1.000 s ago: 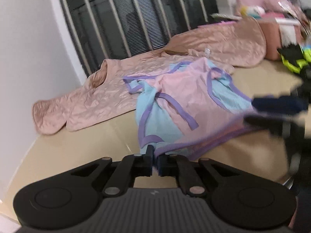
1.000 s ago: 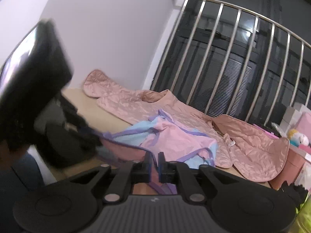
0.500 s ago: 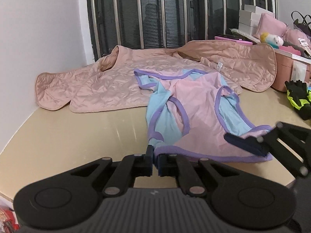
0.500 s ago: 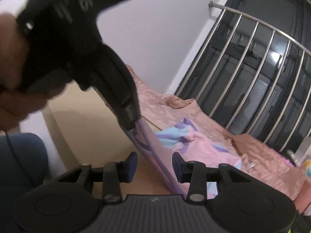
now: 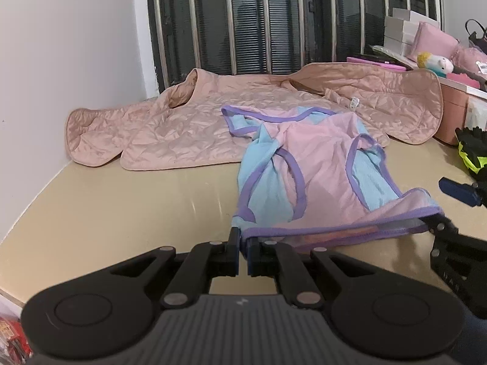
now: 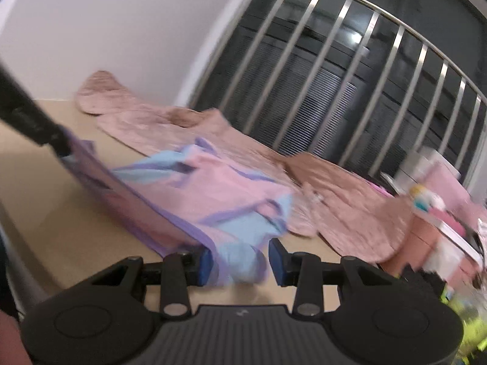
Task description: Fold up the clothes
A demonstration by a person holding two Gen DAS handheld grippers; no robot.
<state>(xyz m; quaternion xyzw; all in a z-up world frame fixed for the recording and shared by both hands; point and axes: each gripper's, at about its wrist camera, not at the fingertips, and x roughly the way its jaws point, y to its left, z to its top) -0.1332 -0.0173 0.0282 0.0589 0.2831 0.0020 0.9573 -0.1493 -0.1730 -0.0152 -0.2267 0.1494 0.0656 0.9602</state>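
A pink and light-blue top [image 5: 316, 164] with purple trim is spread on the beige counter [image 5: 121, 206], its far end lying over a quilted pink jacket [image 5: 188, 121] that is stretched along the back of the counter, below a barred window [image 5: 261, 21].

In the left wrist view, the left hand-held gripper [image 5: 242, 255] is seen pressed together on the near left corner of the top's purple hem. From that corner the hem is drawn across to the right, slightly raised off the counter, towards the right hand-held gripper [image 5: 447, 210], which is seen at the right edge of that view. One blue pad of it stands clear of the cloth, above the hem's right corner.

In the right wrist view, which is blurred, the right hand-held gripper [image 6: 239, 263] is seen with its blue pads spread apart. The right corner of the hem, light blue with purple trim, is bunched between them; it lies against the left pad, while a gap is left before the right pad. The cloth is not pinched there.

At the right end of the counter a pink box [image 5: 453, 112], a soft toy [image 5: 435, 62] and black and yellow gloves [image 5: 474, 152] are seen.
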